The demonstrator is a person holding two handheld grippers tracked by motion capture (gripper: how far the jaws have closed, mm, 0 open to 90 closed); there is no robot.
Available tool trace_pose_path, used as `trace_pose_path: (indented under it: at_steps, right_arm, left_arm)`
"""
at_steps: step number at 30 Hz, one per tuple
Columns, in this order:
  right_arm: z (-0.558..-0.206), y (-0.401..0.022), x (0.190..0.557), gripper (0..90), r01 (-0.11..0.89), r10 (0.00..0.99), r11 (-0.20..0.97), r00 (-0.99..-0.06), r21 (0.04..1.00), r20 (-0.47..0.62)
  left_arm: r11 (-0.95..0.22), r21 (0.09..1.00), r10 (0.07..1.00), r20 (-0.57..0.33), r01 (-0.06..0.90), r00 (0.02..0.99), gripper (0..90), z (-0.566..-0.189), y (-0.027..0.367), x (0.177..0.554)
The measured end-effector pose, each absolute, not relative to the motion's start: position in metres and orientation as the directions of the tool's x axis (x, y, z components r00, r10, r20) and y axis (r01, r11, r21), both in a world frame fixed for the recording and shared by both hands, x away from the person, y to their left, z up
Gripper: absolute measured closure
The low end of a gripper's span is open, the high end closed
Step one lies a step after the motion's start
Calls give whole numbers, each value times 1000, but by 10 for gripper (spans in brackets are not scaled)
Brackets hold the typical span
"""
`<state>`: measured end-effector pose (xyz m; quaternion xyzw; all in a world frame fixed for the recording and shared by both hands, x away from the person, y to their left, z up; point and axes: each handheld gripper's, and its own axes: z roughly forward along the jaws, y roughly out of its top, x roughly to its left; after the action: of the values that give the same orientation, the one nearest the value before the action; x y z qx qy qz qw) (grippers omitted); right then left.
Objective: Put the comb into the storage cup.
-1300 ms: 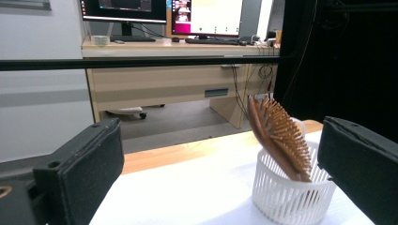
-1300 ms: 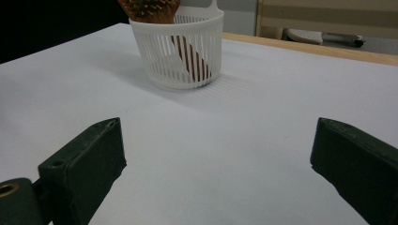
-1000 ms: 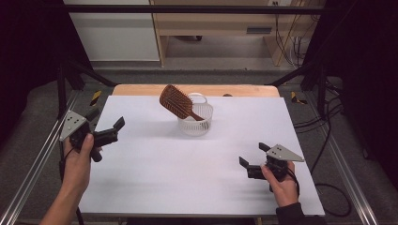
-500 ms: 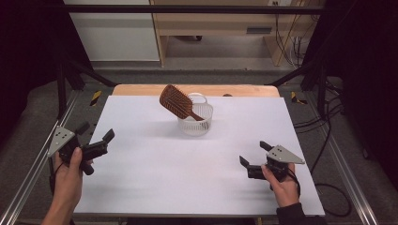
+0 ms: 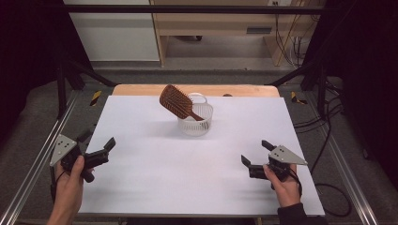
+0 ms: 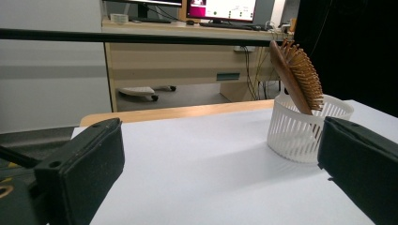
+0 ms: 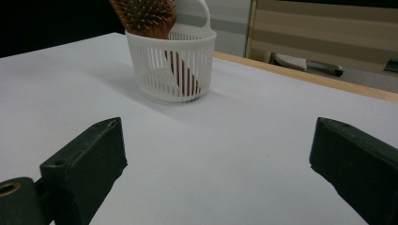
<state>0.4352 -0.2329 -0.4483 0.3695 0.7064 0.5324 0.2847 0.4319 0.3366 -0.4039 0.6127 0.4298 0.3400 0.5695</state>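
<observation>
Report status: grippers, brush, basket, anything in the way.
Left gripper open, empty, at table's left edge. Right gripper open, empty, near right. Hairbrush handle-down in white basket. Nothing between.

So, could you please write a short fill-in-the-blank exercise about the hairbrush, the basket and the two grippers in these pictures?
1. The brown wooden hairbrush stands handle-down in the white plastic slotted ____.
2. The fingers of the left gripper are ____, holding nothing.
3. The right gripper holds ____.
4. The basket stands on the ____ tabletop.

Missing words: basket; open; nothing; white
</observation>
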Motion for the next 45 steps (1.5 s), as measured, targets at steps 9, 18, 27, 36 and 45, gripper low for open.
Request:
trace_pose_path:
  at_steps: [9,18,27,36,45]
  right_arm:
    - [-448,-233,435,43,211,824,165,-566,963,-18]
    - [-449,-234,435,41,203,824,169,-566,964,-25]
    - [-449,-235,434,41,200,825,169,-564,965,-27]
    - [-449,-238,431,41,203,826,168,-562,965,-26]
    - [-453,-244,422,35,218,819,173,-574,960,-17]
  left_arm:
    - [-3,986,914,-65,166,400,13,-418,334,427]
    - [-24,984,912,-50,177,407,16,-429,331,422]
    - [-6,980,908,-77,196,412,18,-443,328,416]
    - [-8,980,907,-76,199,414,22,-451,321,408]
    - [-15,984,905,-62,178,422,23,-455,319,408]
